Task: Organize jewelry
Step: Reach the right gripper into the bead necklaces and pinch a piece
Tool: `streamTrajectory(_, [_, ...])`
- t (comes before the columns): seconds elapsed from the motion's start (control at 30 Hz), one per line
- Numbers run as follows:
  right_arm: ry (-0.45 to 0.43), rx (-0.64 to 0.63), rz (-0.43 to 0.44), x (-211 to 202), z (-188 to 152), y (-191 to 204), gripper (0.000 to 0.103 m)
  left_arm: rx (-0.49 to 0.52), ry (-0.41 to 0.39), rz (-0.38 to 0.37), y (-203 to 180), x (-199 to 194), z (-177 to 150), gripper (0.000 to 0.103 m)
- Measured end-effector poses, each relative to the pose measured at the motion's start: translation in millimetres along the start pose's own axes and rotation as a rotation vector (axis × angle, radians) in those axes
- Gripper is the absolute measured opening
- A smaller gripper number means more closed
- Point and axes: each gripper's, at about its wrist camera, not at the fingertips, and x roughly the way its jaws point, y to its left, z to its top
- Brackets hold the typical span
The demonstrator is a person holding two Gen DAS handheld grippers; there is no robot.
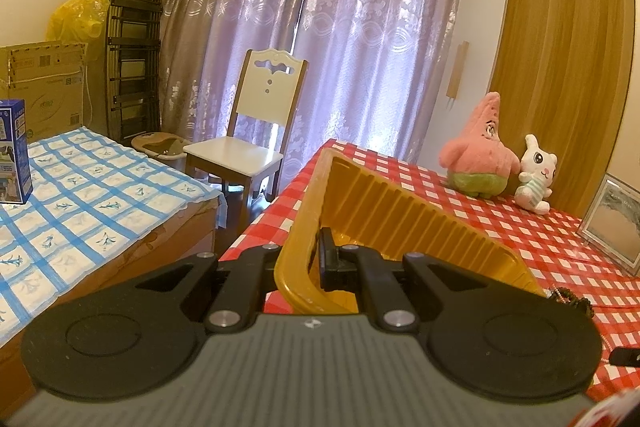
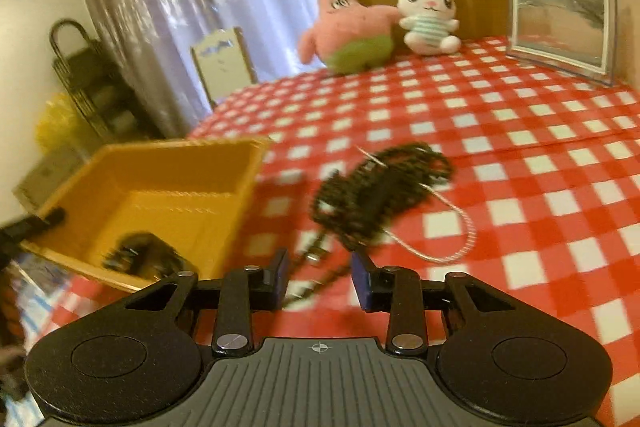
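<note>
Jaws of left gripper (image 1: pixel 304 263) clamped tight on near wall of yellow box (image 1: pixel 400 211), tilting it up off red checked tablecloth (image 1: pixel 520 227). Jaws of right gripper (image 2: pixel 319 277) partly open, gripping nothing, hovering over a thin chain end (image 2: pixel 312 267) on the cloth. Black bead necklaces (image 2: pixel 384 187) heaped just beyond, tangled with a silver chain (image 2: pixel 460 239), right of the box. Dark jewelry (image 2: pixel 148 259), blurred, already inside box. Pink plush star (image 2: pixel 344 35), white plush bunny (image 2: pixel 428 15) and picture frame (image 2: pixel 560 23) along far edge.

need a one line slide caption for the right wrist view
Open right gripper nears a tangle of dark bead necklaces on the checked tablecloth, yellow bin at left.
</note>
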Motion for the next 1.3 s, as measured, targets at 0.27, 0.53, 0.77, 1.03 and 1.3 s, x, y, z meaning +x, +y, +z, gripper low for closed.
streamTrajectory(0.27, [0.041, -0.217, -0.020, 37.7, -6.7, 23.7, 0.035, 0.000, 0.000, 0.000, 0.4, 0.0, -0.2, 0.007])
streamTrajectory(0.53, [0.077, -0.351, -0.037, 69.2, -7.2, 31.6, 0.027, 0.000, -0.002, -0.005, 1.5, -0.7, -0.6, 0.007])
streamTrajectory(0.77, [0.087, -0.380, -0.056, 84.8, -9.7, 34.6, 0.019, 0.000, 0.000, -0.004, 1.5, 0.4, 0.1, 0.007])
streamTrajectory(1.03, [0.062, -0.400, -0.078, 82.2, -13.6, 39.2, 0.008, 0.000, 0.000, -0.004, 1.6, 0.2, 0.2, 0.007])
streamTrajectory(1.3, [-0.011, -0.368, -0.048, 55.3, -2.2, 44.4, 0.008, 0.001, 0.002, -0.002, 2.5, 1.8, -0.4, 0.007])
